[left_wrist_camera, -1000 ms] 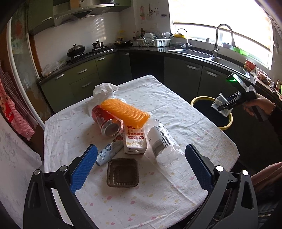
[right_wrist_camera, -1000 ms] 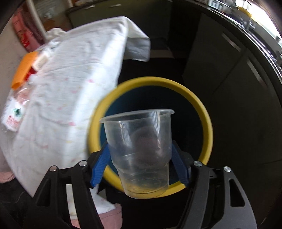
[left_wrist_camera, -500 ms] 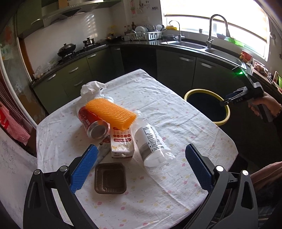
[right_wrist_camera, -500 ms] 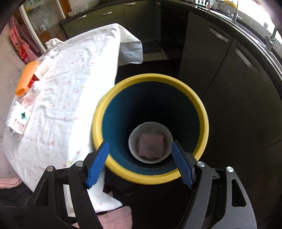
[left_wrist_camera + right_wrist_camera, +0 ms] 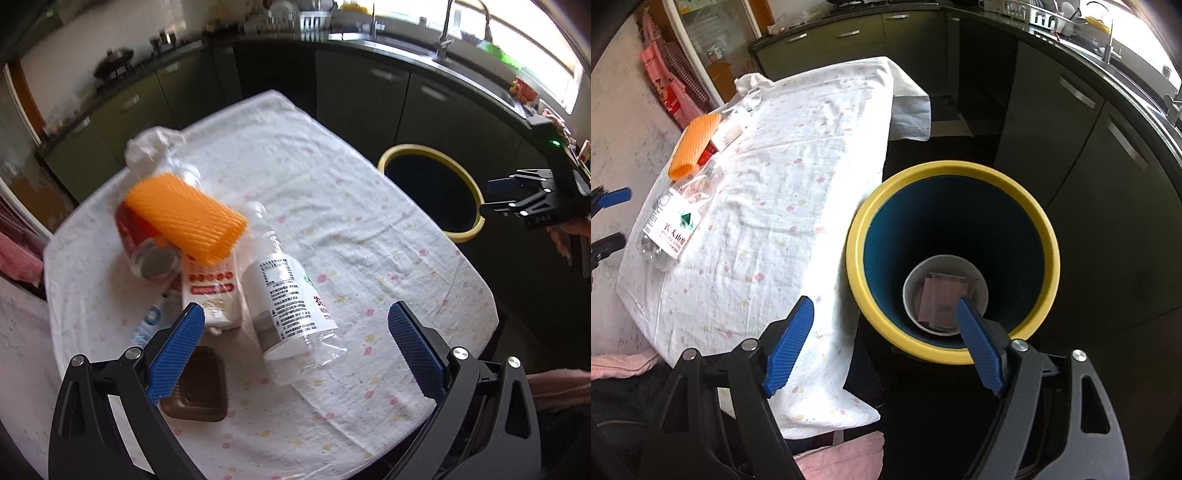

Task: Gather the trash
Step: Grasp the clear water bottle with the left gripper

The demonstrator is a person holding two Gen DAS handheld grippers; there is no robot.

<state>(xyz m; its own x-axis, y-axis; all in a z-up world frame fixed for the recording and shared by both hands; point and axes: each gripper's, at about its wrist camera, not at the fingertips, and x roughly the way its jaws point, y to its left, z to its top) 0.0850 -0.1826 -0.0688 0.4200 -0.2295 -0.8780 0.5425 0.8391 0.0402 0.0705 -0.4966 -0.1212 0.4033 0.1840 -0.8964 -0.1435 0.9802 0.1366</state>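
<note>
Trash lies on the cloth-covered table (image 5: 332,206): a clear plastic bottle (image 5: 291,299) on its side, an orange foam net (image 5: 184,218) over a red can (image 5: 144,243), a white carton (image 5: 214,295), a small tube (image 5: 147,325), a brown plastic tray (image 5: 197,387) and a crumpled white bag (image 5: 155,147). My left gripper (image 5: 295,350) is open above the bottle and tray. My right gripper (image 5: 886,343) is open and empty by the yellow-rimmed bin (image 5: 953,258); it also shows in the left wrist view (image 5: 506,195). A clear cup (image 5: 945,295) lies at the bin's bottom.
The bin (image 5: 430,192) stands on the floor at the table's right side. Dark green cabinets (image 5: 369,96) and a sink counter (image 5: 443,55) run behind. A pink garment (image 5: 831,458) lies below the table edge.
My right gripper opened and the clear cup dropped into the bin; the gripper then drew back from the bin mouth. My left gripper moved closer over the table trash.
</note>
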